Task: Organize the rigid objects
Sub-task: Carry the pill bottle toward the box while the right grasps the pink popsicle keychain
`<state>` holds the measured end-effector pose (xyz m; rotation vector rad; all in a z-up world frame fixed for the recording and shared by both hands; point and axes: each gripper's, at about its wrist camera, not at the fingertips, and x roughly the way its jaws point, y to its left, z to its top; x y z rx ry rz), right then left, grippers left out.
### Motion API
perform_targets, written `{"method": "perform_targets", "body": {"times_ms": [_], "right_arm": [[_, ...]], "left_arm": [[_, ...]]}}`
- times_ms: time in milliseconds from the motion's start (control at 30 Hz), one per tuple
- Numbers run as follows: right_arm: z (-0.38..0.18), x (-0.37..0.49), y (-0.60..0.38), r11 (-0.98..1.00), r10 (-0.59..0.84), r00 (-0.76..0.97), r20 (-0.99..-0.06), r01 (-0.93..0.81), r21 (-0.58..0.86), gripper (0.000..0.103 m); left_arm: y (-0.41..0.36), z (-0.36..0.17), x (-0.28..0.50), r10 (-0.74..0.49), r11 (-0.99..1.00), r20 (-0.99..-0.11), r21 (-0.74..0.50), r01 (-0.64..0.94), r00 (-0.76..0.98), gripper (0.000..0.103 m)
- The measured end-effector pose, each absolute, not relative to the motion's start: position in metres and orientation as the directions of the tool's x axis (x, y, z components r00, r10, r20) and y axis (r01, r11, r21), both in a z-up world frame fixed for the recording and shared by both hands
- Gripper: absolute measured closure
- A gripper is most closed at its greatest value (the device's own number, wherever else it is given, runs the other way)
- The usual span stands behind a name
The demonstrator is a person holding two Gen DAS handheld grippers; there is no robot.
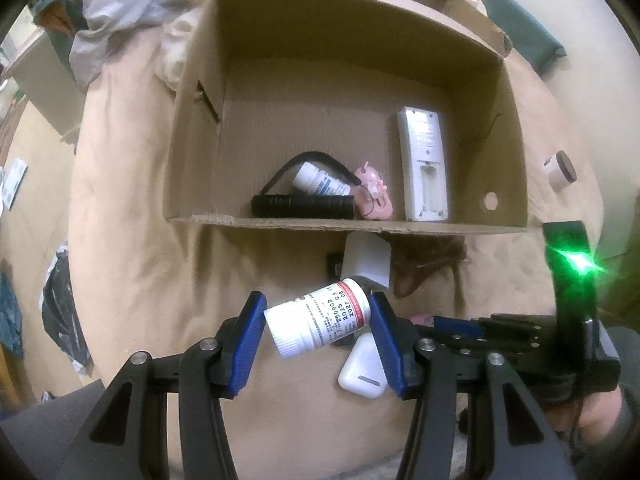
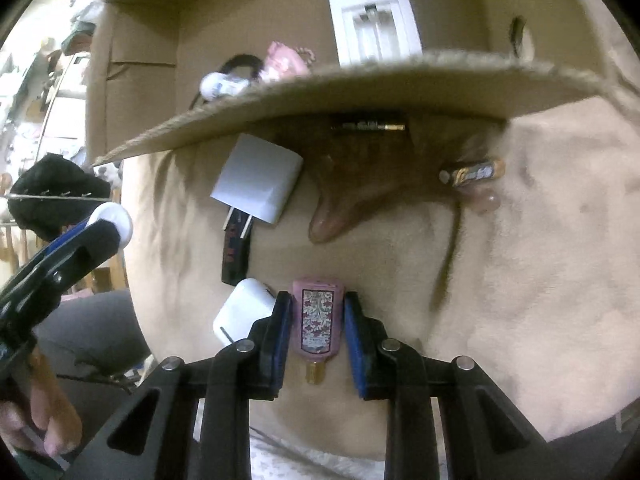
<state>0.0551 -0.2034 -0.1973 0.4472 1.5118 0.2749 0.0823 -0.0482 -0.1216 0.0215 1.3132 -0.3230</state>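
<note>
Blue-padded left tongs (image 1: 318, 330) pinch a white pill bottle (image 1: 316, 322) end to end, cap against one pad and base against the other, and hold it tilted above the beige blanket (image 1: 132, 184), just short of the open cardboard box (image 1: 508, 148). Right tongs (image 2: 316, 320) have closed on the sides of a small pink bottle with a floral label (image 2: 317, 318), its amber cap pointing back toward the camera; the bottle appears to lie flat on the blanket.

Inside the box rest a white remote (image 1: 424, 164), a black flashlight (image 1: 302, 206), a second pill bottle (image 1: 320, 182) and a pink trinket (image 1: 374, 192). Outside it, a white charger (image 2: 258, 178), a white earbud case (image 2: 240, 316), a dark flat item (image 2: 234, 250) and a battery (image 2: 472, 172) wait on the blanket.

Slippage is the likeliest trouble for the left hand: a smooth cylinder clamped end to end and askew could pivot and drop onto the earbud case directly below. On the right, the pads catch only the pink bottle's narrow edges, so it could twist free on lifting. The earbud case sits touching or nearly touching the left pad and could be nudged. The box's near wall overhangs the route and could snag either load, and the soft bedding offers little support.
</note>
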Motion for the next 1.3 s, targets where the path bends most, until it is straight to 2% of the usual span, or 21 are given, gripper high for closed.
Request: {"method": "perform_targets", "body": {"times_ms": [300, 533, 667, 833, 1033, 1200, 1300], "right_arm": [[-0.143, 0.048, -0.211, 0.878, 0.465, 0.188, -0.865, 0.027, 0.478, 0.076], [-0.067, 0.065, -0.234, 0.916, 0.387, 0.400, -0.831, -0.063, 0.397, 0.076], [-0.045, 0.088, -0.253, 0.922, 0.365, 0.443, -0.819, -0.051, 0.383, 0.076], [-0.056, 0.123, -0.257, 0.937, 0.321, 0.460, -0.828, -0.024, 0.349, 0.076], [-0.101, 0.131, -0.252, 0.941, 0.300, 0.406, -0.863, 0.022, 0.338, 0.076], [-0.113, 0.137, -0.243, 0.959, 0.258, 0.386, -0.885, 0.006, 0.282, 0.076], [-0.122, 0.140, -0.242, 0.959, 0.258, 0.357, -0.898, 0.021, 0.284, 0.076]], "left_arm": [[-0.041, -0.098, 0.080, -0.224, 0.957, -0.932, -0.155, 0.244, 0.285, 0.054], [-0.038, -0.067, 0.101, -0.229, 0.959, -0.923, -0.159, 0.236, 0.310, 0.054], [-0.049, -0.057, 0.122, -0.218, 0.957, -0.919, -0.135, 0.256, 0.328, 0.054], [-0.068, -0.062, 0.150, -0.205, 0.953, -0.920, -0.109, 0.283, 0.333, 0.054], [-0.075, -0.098, 0.159, -0.204, 0.946, -0.916, -0.094, 0.309, 0.345, 0.054], [-0.088, -0.118, 0.161, -0.165, 0.941, -0.925, -0.044, 0.334, 0.343, 0.054], [-0.090, -0.126, 0.161, -0.183, 0.941, -0.933, -0.076, 0.329, 0.309, 0.054]]}}
